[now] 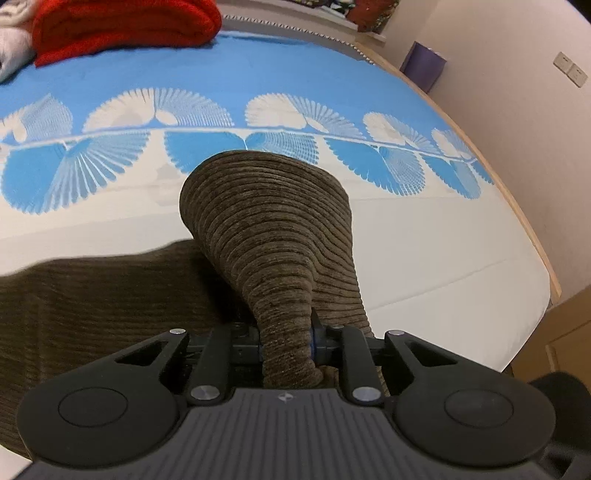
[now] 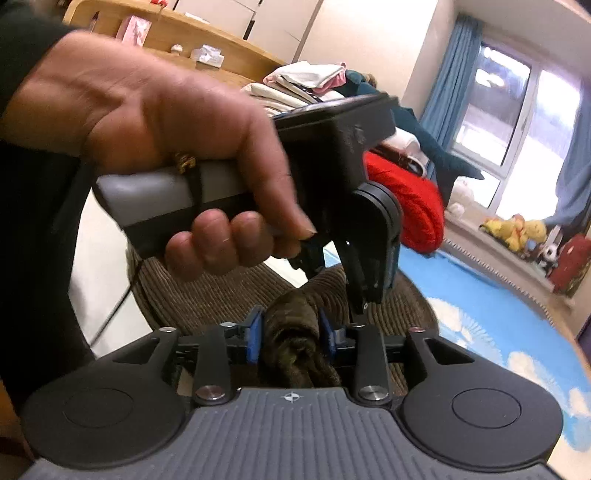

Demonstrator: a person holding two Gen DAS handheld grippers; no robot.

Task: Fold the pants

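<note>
Bedspread (image 1: 295, 74) below; both claws, left (image 1: 286, 345) and right (image 2: 291, 332), clench bunched pants (image 1: 269, 221).

Daylit window (image 2: 517, 122) with blue curtains (image 2: 448, 77); pale walls (image 1: 517, 122); bed (image 1: 424, 251) under a blue-and-white cover; wooden headboard (image 2: 192, 33).

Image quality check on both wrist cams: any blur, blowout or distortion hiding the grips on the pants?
Left wrist view: sharp, strong fisheye bending the bed edge; left gripper clearly clamps the brown corduroy pants. Right wrist view: window blown out, the hand on the other gripper slightly soft and filling much of the frame; right gripper pinching pants fabric is readable but dim.
</note>
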